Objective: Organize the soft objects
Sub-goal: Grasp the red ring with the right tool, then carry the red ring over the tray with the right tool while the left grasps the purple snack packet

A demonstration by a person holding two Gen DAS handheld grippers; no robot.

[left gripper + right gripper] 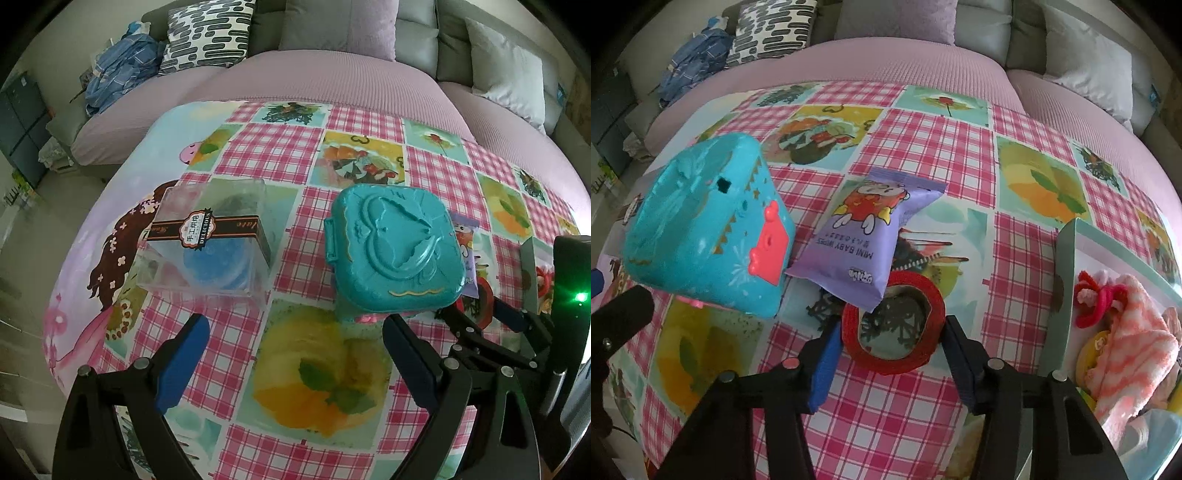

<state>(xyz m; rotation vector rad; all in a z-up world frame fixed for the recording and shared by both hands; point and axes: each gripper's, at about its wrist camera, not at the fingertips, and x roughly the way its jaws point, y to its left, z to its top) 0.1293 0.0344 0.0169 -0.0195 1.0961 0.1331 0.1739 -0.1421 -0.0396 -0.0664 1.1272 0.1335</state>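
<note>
Patchwork-covered table (923, 417) before a purple sofa: the red ribbon roll (894, 325) lies between the right hand-held gripper (892, 363) pads, both touching it. Purple wipes pack (864, 236) overlaps its far edge. Left hand-held gripper (295, 354) is released, empty, teal case (395, 247) just ahead.

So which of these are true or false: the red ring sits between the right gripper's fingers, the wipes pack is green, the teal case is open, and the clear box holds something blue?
1. The red ring lies between the fingers of the right gripper. True.
2. The wipes pack is green. False: it is purple.
3. The teal case is open. False: its lid is shut.
4. The clear box holds something blue. True.
5. The left gripper holds the teal case. False: it is open and holds nothing.
</note>
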